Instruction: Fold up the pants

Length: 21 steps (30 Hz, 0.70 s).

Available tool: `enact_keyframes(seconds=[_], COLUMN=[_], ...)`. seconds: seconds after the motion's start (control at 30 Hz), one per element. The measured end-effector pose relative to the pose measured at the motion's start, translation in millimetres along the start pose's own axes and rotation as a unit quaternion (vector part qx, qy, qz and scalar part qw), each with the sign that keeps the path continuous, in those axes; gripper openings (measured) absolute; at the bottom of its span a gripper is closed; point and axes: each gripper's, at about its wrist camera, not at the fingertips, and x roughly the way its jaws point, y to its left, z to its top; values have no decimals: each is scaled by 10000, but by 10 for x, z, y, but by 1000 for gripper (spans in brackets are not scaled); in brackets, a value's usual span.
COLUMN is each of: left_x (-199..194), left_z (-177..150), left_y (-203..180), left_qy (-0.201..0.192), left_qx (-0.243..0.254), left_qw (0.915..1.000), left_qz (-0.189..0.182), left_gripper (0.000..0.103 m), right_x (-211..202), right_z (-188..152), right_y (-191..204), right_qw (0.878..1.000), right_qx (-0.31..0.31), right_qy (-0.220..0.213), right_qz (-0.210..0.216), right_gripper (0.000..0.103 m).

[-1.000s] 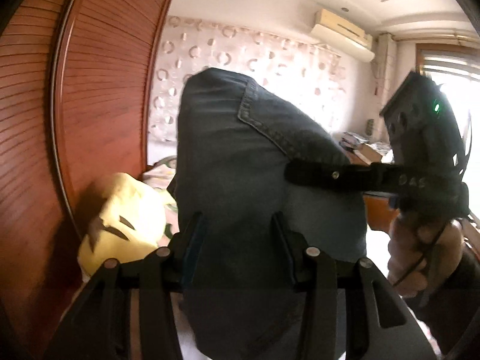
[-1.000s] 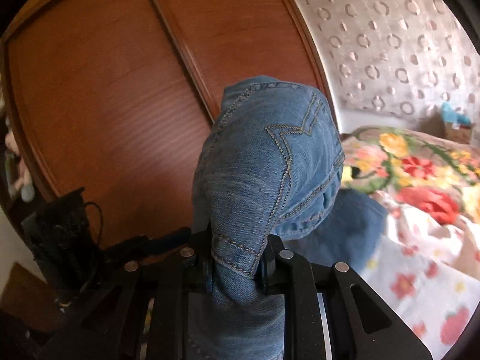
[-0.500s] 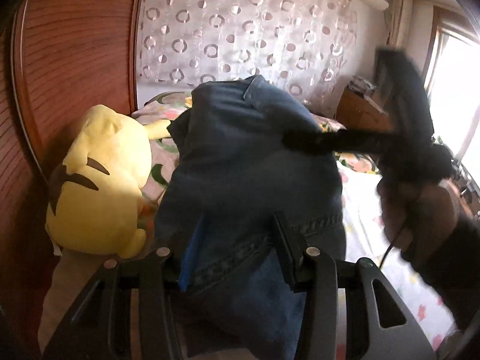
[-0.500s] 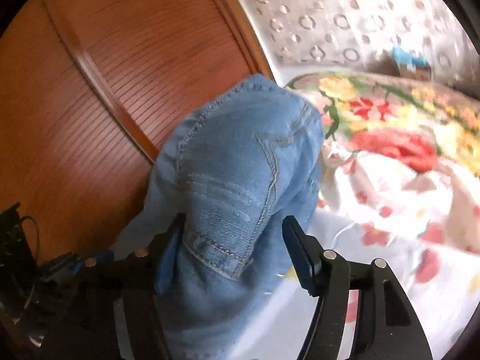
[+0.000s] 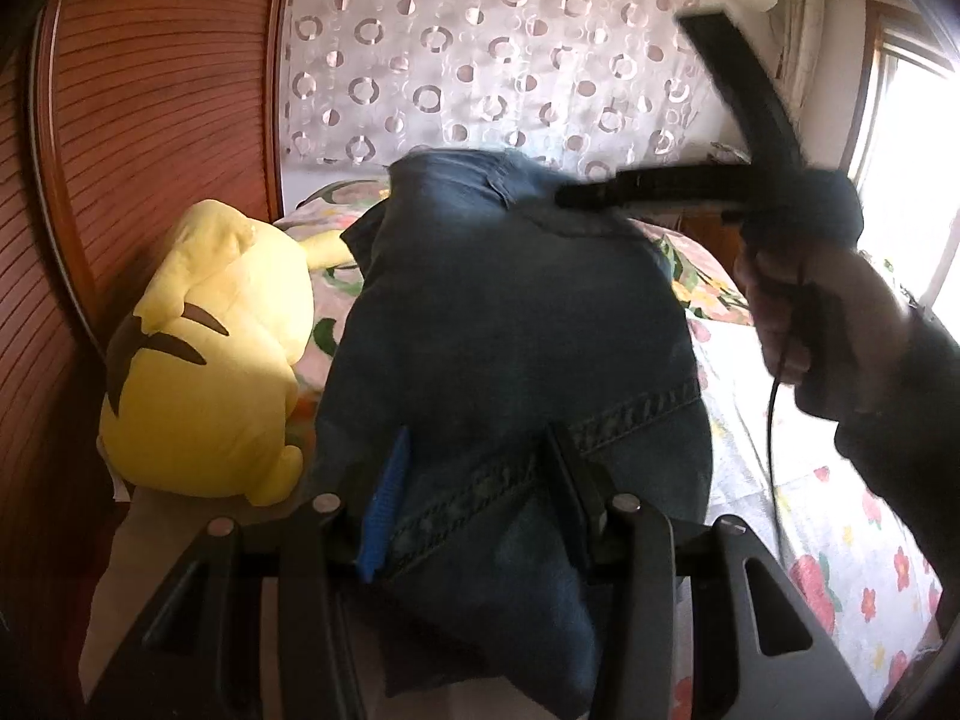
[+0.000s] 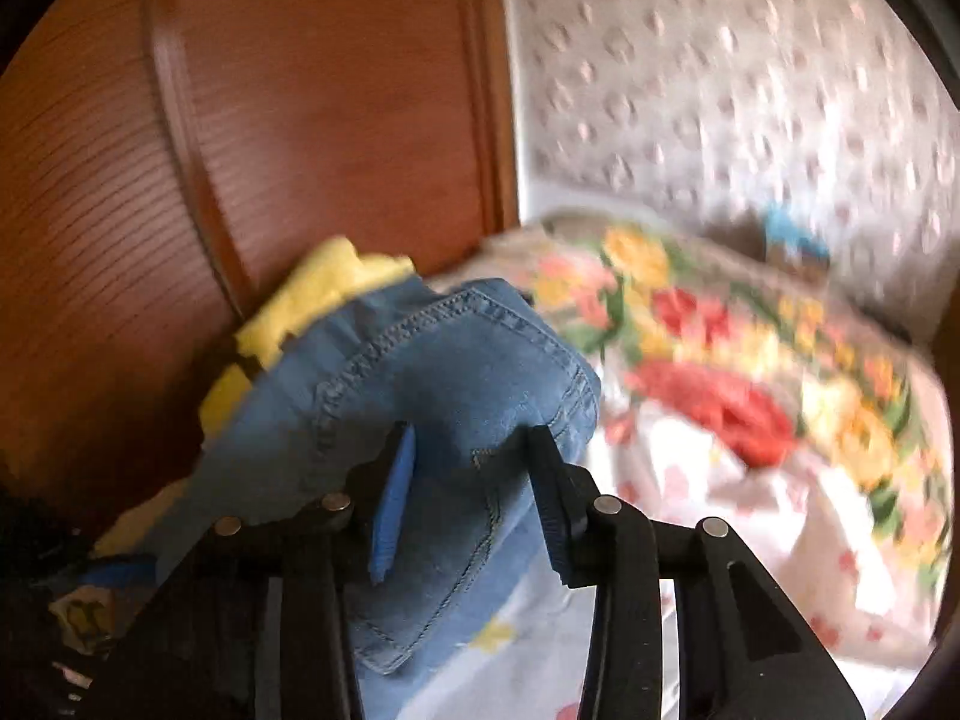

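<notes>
The blue jeans (image 5: 510,324) lie bunched on the floral bed, right in front of my left gripper (image 5: 474,456), whose fingers stand apart with denim between them. In the right wrist view the jeans (image 6: 444,384) rest on the sheet between the spread fingers of my right gripper (image 6: 471,456). The right gripper also shows in the left wrist view (image 5: 714,192), held in a hand above the jeans' far edge. Neither gripper pinches the cloth.
A yellow plush toy (image 5: 204,354) sits left of the jeans against the wooden wardrobe (image 5: 150,120). The floral bedsheet (image 6: 750,396) spreads to the right. A patterned curtain (image 5: 498,54) hangs behind the bed, with a bright window (image 5: 906,168) at far right.
Both grippers lowered the jeans from mid-air onto the bed. The right gripper, shut on the denim a second ago, has opened. The right view is motion-blurred.
</notes>
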Motion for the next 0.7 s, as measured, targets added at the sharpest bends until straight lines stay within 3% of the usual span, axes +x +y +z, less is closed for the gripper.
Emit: enact_keyframes(seconds=[0.27,0.7], left_x=[-341,-1140], left_z=[112,17], left_y=[-156,-988], left_qy=[-204,-679], left_qx=[61,566], left_qw=[9997,9961], left_qz=[127,17], left_gripper=[45,45], right_x=[-752,-2437], right_z=[-224,-1132], right_y=[120,251], right_qw=[9990,9925], right_qx=[49,162], right_qy=[-420,-1052], right_qz=[-173,-608], right_gripper=[38,39])
